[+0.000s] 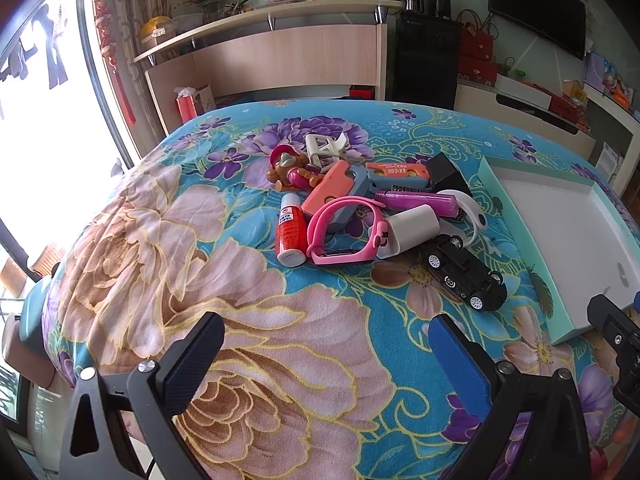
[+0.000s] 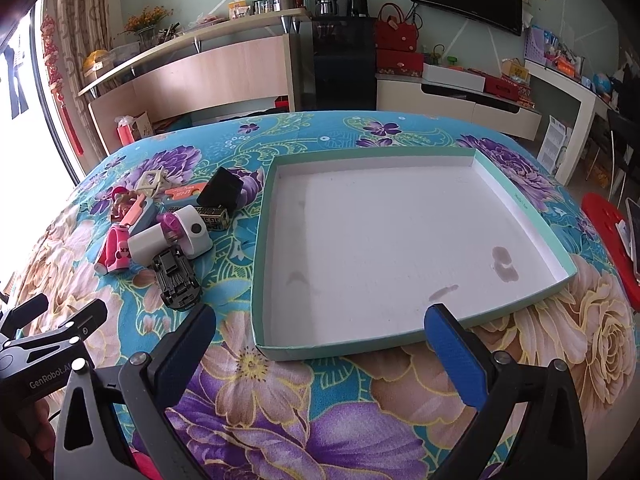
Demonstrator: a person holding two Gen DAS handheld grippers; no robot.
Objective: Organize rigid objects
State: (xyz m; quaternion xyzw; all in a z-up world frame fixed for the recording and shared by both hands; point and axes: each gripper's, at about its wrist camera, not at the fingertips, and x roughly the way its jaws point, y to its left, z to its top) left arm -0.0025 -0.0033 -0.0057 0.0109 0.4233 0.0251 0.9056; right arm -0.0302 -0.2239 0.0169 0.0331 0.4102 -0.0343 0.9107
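Toy pile sits on the bedspread [image 1: 168,240], w/ the tray [image 2: 264,240] just to its right, not touching. Toy car [image 1: 464,274] is nearest the camera, at the pile's front-right, close to the tray's left wall. Behind the car: a cylinder [image 1: 412,230], leaning on the watch band [image 1: 344,232] to its left. Bottle [image 1: 289,232] lies left of the band, touching it. Figurine [image 1: 292,168] sits further back-left; a clip [image 1: 326,146] behind that. Box [image 2: 221,189] at the back-right corner of the pile. Tray holds nothing. Shelf [image 1: 280,12] runs behind the bed.
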